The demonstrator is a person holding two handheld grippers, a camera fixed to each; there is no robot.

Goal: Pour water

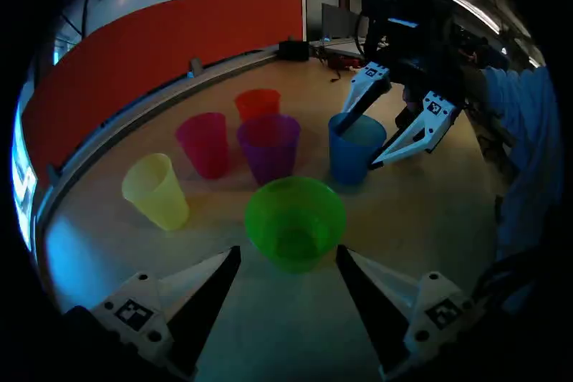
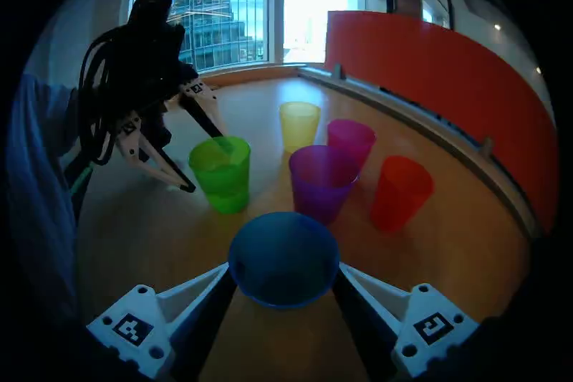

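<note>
Two findings. My left gripper (image 1: 285, 249) stands open around the near green translucent plastic cup (image 1: 295, 218), with a gap showing at one finger. My right gripper (image 2: 283, 269) closely flanks the blue plastic cup (image 2: 283, 256); I cannot tell whether it grips. Both cups stand upright on the wooden counter (image 1: 430, 224).

Green cup (image 1: 295, 221): translucent plastic, tapered toward the base, standing upright with its mouth open upward, at 6 o'clock in the left gripper view. Blue cup (image 1: 356, 147): same tapered shape, darker, also upright, standing apart from the green cup at 1 o'clock from it.
</note>
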